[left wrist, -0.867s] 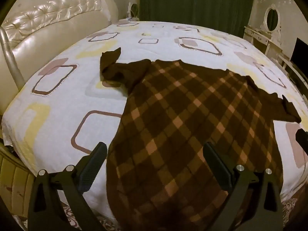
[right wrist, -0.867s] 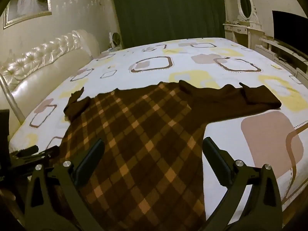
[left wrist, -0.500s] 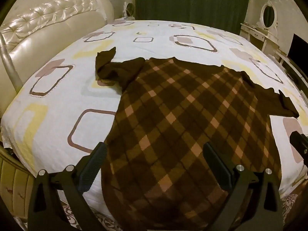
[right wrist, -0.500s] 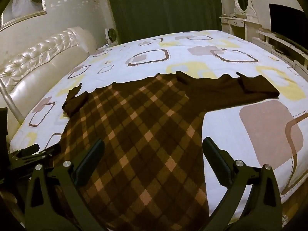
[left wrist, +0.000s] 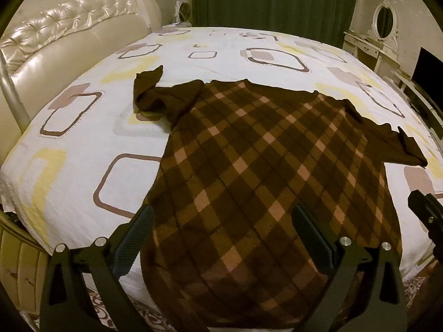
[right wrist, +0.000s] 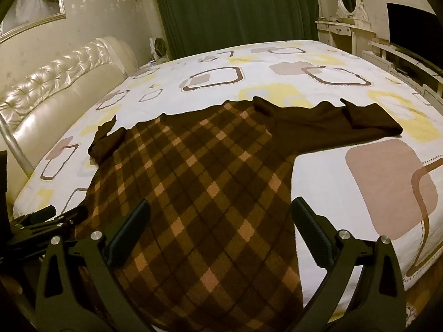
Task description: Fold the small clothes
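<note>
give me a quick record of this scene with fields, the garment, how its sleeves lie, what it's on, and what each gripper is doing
garment: brown plaid top, spread flat, hem hanging over the near bed edge
left sleeve: bunched and crumpled
right sleeve: stretched out flat
surface: bed with patterned sheet
left gripper: open, fingers apart over the hem, holding nothing
right gripper: open, over the hem, holding nothing
folding: not yet begun

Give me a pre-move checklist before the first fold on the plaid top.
1. Left gripper open, nothing held: ok.
2. Right gripper open, nothing held: ok.
3. Plaid top body spread on the bed: ok.
4. Left sleeve flat: not ok, bunched with the cuff sticking up.
5. Right sleeve laid out: ok, cuff end slightly folded.
6. Hem fully on the bed: not ok, it hangs over the near edge.
</note>
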Available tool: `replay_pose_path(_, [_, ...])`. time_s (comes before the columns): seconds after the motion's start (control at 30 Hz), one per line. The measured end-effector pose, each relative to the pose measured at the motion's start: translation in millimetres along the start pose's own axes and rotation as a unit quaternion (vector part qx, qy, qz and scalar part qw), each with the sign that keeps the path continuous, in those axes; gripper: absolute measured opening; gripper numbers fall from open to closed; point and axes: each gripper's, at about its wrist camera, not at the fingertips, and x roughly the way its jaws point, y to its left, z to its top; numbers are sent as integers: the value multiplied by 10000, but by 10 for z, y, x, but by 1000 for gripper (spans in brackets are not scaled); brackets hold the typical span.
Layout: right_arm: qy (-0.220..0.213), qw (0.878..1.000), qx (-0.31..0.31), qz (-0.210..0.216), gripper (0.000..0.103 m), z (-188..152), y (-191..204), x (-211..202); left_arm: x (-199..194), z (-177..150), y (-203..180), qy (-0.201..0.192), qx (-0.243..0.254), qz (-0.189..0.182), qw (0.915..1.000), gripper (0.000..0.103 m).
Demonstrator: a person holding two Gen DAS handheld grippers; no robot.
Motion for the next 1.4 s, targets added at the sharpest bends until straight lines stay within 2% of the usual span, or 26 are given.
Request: replay_pose_path(1.4, [323,9995,13,51,101,-159,2,177,105,-107,11,259,-42,40,9996,99])
